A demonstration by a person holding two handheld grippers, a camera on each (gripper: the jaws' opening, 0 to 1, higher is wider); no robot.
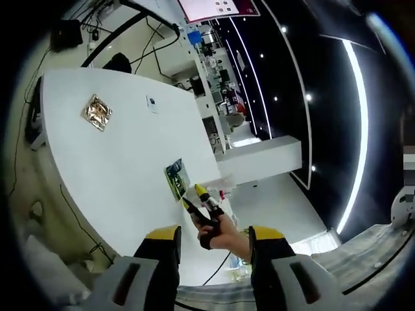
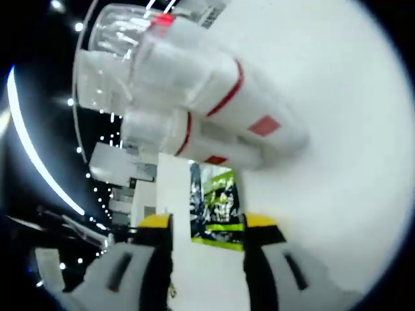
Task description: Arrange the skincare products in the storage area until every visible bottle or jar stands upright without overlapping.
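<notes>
Right gripper [image 2: 207, 223] sits low over the white table [image 2: 337, 194], jaws parted w/ nothing between them, aimed at the skincare bottles lying just ahead. In the right gripper view, two white bottles w/ red bands lie on their sides, touching: a big one [image 2: 214, 84] w/ a clear cap at abt 11 o'clock, and a smaller one [image 2: 188, 139] tucked just below it. A green-black sachet [image 2: 214, 207] lies flat right past the jaw tips at 6 o'clock. Best approach, I reckon: go for the smaller bottle first, close on its body away from the cap, lift clear of its neighbour, stand it base-down on bare table, apart from the sachet. Left gripper [image 1: 214, 236] hangs back above the table, jaws apart & empty. From there: right gripper [image 1: 201, 206] at 6 o'clock, gold foil packet [image 1: 97, 112] at 10, small white item [image 1: 152, 103] nearby. Count: 2 bottles, 1 sachet, 1 foil packet, 1 white item.
</notes>
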